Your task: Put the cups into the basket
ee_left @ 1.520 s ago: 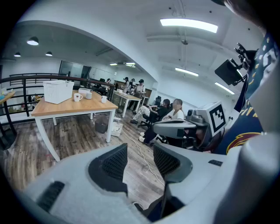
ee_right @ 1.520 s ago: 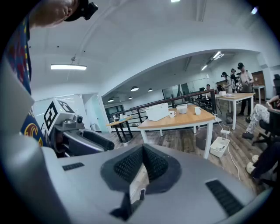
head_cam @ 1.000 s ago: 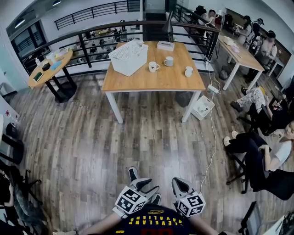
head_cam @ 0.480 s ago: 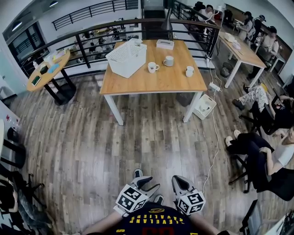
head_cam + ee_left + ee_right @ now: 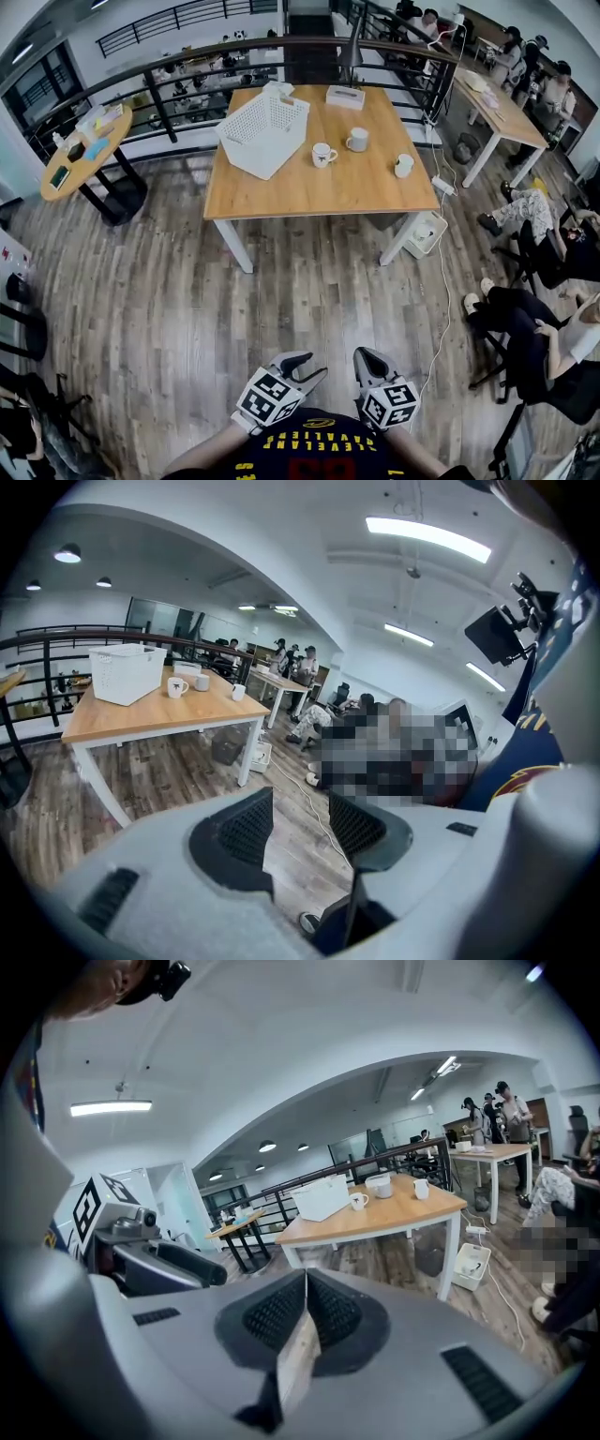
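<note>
cups [image 5: 323,155], three, stand beside one basket [image 5: 263,131] on one table [image 5: 309,195].

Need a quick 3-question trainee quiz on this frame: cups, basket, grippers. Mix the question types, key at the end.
1. How many cups stand on the wooden table?
2. True or false: the white basket sits on the floor.
3. Of the left gripper and the right gripper, whose jaws stand apart? A) left B) right C) both

Key:
1. Three.
2. False; it is on the table, beside the cups.
3. A; the right gripper is shut with nothing in it.
</note>
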{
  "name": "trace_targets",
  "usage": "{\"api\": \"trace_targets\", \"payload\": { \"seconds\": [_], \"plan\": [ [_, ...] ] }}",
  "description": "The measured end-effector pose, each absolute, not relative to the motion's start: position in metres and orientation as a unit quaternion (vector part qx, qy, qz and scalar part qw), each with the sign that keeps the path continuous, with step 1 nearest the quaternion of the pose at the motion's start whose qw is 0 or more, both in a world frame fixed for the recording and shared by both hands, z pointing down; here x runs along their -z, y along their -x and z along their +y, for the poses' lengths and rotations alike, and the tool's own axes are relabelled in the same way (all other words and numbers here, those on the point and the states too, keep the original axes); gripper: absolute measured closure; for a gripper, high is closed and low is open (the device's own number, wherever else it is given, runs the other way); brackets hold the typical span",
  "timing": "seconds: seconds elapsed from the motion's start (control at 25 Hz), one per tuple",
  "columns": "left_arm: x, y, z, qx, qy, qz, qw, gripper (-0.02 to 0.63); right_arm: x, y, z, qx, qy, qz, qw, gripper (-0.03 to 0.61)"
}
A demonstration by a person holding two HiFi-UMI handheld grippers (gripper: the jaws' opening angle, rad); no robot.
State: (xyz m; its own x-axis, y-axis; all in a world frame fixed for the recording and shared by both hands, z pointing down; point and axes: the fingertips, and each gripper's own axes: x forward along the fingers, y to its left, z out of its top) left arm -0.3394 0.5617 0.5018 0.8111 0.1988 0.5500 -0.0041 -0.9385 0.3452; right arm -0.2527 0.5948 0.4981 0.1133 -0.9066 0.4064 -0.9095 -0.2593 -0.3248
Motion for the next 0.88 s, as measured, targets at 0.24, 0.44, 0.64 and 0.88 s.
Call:
{"api": "trace_targets", "payload": {
  "seconds": [0.24, 0.44, 0.64, 0.88],
  "plan": [
    [-0.490, 0.323, 0.473, -0.270, -0.946, 0.046, 0.172, 0.420, -0.482, 0.238, 0.515, -0.250, -0.757, -0.603, 0.005, 0.563],
    [-0.487, 0.300, 0.437, -0.252, -0.950, 0.055, 0.177, 0.420, -0.485, 0.220, 0.481, -0.254, -0.761, -0.597, 0.017, 0.563],
    [-0.496, 0.270, 0.402, -0.257, -0.948, 0.056, 0.178, 0.420, -0.495, 0.190, 0.442, -0.260, -0.751, -0.607, 0.009, 0.563],
    [-0.488, 0.211, 0.344, -0.240, -0.959, 0.013, 0.153, 0.453, -0.496, 0.127, 0.381, -0.249, -0.727, -0.640, 0.008, 0.563]
  ]
}}
